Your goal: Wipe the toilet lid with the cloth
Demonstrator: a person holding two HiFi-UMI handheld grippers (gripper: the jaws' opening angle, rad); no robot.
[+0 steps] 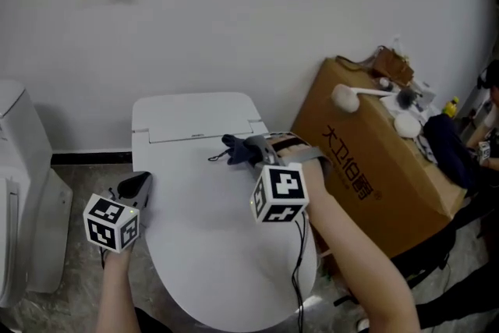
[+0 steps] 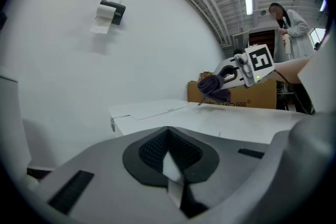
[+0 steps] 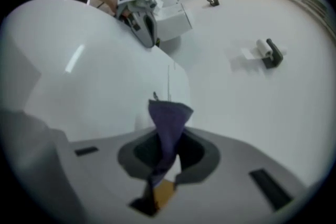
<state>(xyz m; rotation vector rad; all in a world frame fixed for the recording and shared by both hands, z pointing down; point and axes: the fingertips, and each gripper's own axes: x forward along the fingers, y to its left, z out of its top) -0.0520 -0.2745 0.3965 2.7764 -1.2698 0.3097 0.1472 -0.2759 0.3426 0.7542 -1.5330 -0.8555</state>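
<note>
- Now your right gripper (image 1: 251, 146) clamps the cloth (image 1: 232, 150), 12 o'clock on the lid (image 1: 203, 230).
- Left gripper (image 1: 137, 185) is closed, empty, at 9 o'clock.
- Cloth looks soft and light; grip its bunched corner.

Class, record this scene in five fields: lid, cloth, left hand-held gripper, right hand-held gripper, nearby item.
lid: white, closed
cloth: dark, bunched, seemingly just above the lid's rear end
left hand-held gripper: shut, nothing in it, by the lid's left edge
right hand-held gripper: shut on the cloth
nearby item: cardboard box, right of the toilet
</note>
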